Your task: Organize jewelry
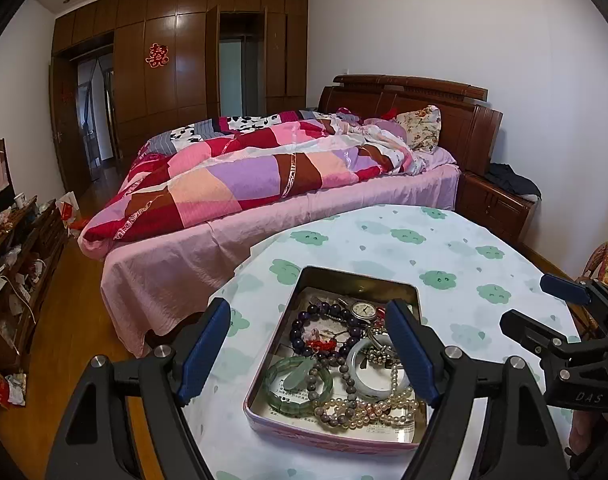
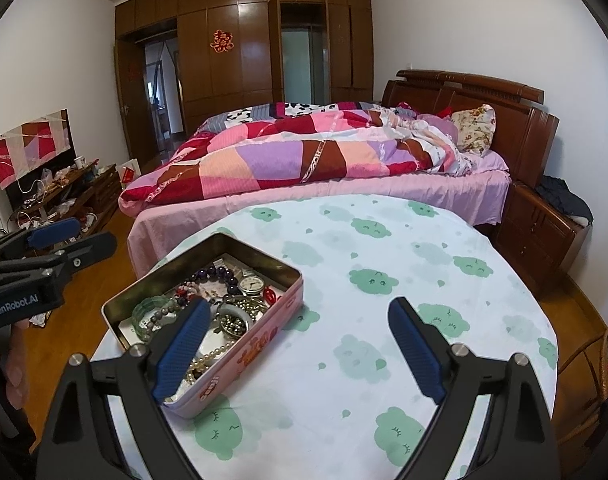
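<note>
A pink tin box (image 1: 328,438) (image 2: 260,344) sits on a round table with a cloud-print cloth (image 1: 444,252) (image 2: 384,248). It holds a dark purple bead bracelet (image 1: 300,330), a green jade bangle (image 1: 284,390), a white jade bangle (image 1: 358,364), a pearl strand (image 1: 368,408) and a small watch (image 1: 364,310) (image 2: 251,283). My left gripper (image 1: 310,346) is open above the tin, empty. My right gripper (image 2: 300,350) is open and empty over the tin's right side, its left finger over the tin.
A bed with a patchwork quilt (image 1: 244,176) (image 2: 304,156) stands behind the table. A wooden nightstand (image 2: 544,232) is at the right. A cluttered low cabinet (image 1: 16,248) is at the left on the wood floor. A wicker chair (image 2: 600,352) stands at the far right.
</note>
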Motion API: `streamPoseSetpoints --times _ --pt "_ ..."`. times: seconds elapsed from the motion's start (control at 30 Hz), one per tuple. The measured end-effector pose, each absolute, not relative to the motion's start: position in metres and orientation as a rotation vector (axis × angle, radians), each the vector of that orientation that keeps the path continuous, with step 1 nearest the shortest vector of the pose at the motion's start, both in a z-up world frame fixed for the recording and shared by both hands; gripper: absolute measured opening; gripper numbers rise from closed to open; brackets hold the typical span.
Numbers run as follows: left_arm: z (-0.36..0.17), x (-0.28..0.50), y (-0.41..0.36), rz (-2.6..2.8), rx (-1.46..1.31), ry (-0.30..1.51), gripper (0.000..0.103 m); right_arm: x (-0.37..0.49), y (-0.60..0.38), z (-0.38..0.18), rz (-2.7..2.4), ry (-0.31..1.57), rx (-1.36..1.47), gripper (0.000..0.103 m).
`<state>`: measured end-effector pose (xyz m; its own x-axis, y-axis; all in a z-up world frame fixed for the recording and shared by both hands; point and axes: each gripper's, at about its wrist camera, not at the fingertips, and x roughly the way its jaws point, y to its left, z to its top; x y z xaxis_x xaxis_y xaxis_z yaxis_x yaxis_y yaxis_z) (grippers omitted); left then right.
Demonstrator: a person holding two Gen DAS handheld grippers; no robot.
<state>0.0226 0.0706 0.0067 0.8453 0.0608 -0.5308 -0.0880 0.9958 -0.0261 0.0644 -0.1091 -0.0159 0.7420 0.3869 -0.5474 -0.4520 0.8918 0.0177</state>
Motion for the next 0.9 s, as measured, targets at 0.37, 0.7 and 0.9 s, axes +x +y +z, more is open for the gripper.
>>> streamPoseSetpoints --times 0.37,0.7,0.9 --pt "0.0015 0.0223 0.0715 0.079 -0.046 0.568 0.08 0.0653 -0.1101 -0.015 0.46 0.574 -0.119 0.093" --pt "-0.0006 0.0233 0.0706 0.077 -0.043 0.572 0.08 0.0653 -0.1093 -0.0155 0.46 0.573 -0.118 0.093" --pt "-0.0013 0.0256 0.0693 0.073 -0.045 0.578 0.08 0.0651 -0.1099 -0.0167 0.46 0.573 -0.121 0.093"
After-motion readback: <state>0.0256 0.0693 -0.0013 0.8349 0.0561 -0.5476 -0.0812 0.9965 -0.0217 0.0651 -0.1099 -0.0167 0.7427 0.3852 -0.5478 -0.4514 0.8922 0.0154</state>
